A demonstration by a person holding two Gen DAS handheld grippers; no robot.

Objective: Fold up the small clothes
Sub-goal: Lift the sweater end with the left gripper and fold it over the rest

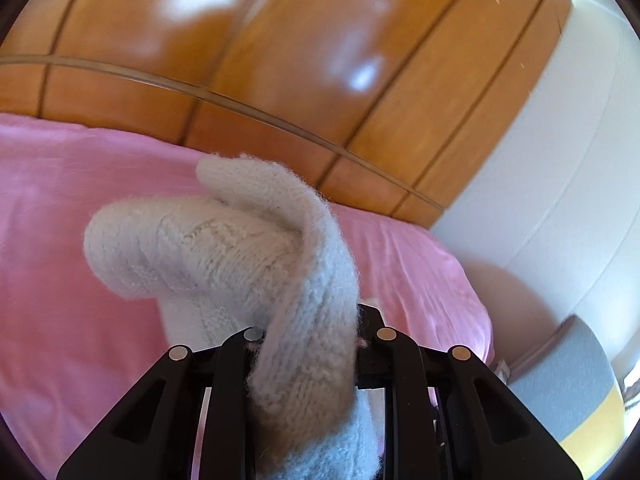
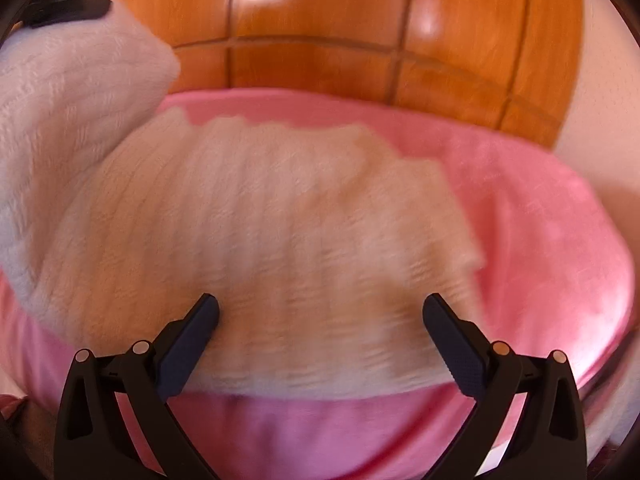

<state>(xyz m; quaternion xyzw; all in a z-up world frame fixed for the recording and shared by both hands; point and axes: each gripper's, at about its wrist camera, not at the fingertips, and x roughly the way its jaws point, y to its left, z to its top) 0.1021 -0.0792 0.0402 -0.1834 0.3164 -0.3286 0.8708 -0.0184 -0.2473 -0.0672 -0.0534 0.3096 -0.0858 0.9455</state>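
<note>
A small cream knitted sweater (image 2: 260,208) lies on the pink bed cover (image 2: 540,240). My left gripper (image 1: 310,344) is shut on a thick fold of the sweater (image 1: 288,264) and holds that part lifted above the bed; the knit hides its fingertips. In the right wrist view the left gripper (image 2: 64,6) shows at the top left, holding the raised part of the sweater. My right gripper (image 2: 320,308) is open and empty, its fingers spread just above the sweater's near edge.
A wooden wardrobe (image 1: 280,60) stands behind the bed and also shows in the right wrist view (image 2: 360,20). A white wall (image 1: 560,160) is at the right. A grey and yellow object (image 1: 576,384) sits beyond the bed's right edge.
</note>
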